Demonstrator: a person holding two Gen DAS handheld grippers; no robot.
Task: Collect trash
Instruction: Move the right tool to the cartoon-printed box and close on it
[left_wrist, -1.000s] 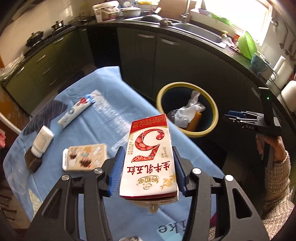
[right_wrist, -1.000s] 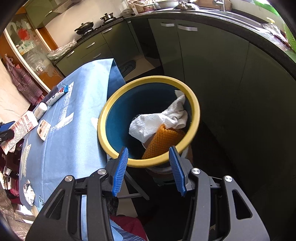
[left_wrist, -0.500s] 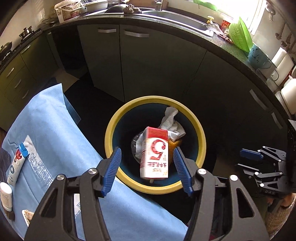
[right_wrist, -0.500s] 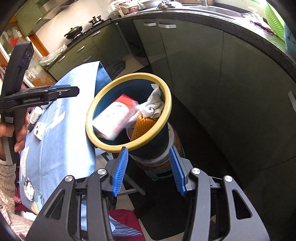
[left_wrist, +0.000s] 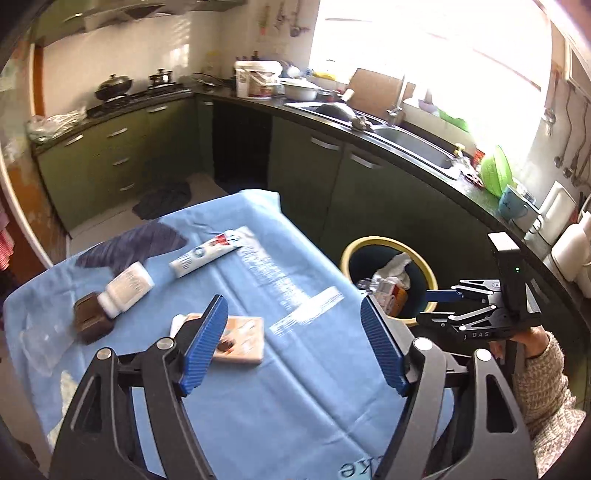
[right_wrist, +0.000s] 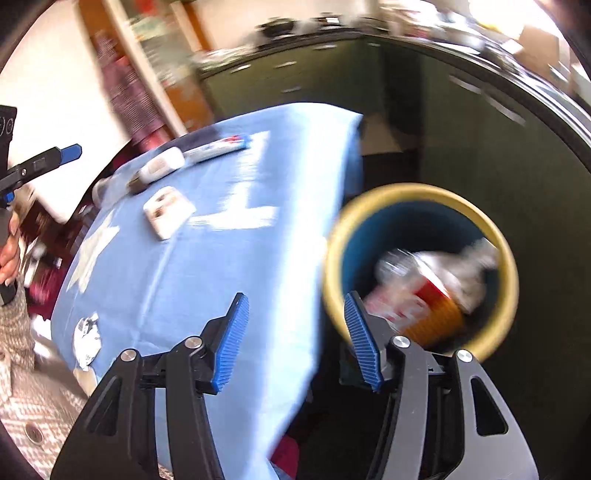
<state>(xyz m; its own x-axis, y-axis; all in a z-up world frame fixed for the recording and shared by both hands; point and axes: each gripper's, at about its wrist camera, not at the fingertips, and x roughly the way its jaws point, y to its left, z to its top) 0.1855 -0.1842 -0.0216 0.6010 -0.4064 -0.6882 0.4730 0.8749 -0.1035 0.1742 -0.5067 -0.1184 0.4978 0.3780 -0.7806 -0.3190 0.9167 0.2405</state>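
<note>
Left gripper (left_wrist: 291, 343) and right gripper (right_wrist: 293, 336) both empty, jaws widening over the blue tablecloth (left_wrist: 295, 398). Nearest trash: flat pale cardboard packet (left_wrist: 240, 338), likely light and stiff, best pinched across its short edges. Farther: white plastic bottle (left_wrist: 127, 288) with brown cap, probably slick; soft white toothpaste tube (left_wrist: 205, 254); yellow-rimmed dark bin (left_wrist: 388, 280) already holding the red-and-white carton (right_wrist: 410, 299).

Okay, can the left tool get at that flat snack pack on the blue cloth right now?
Probably yes. The left tool is empty, its jaws opening, and the snack pack lies flat just beyond its left finger on the blue cloth with nothing on top.
</note>
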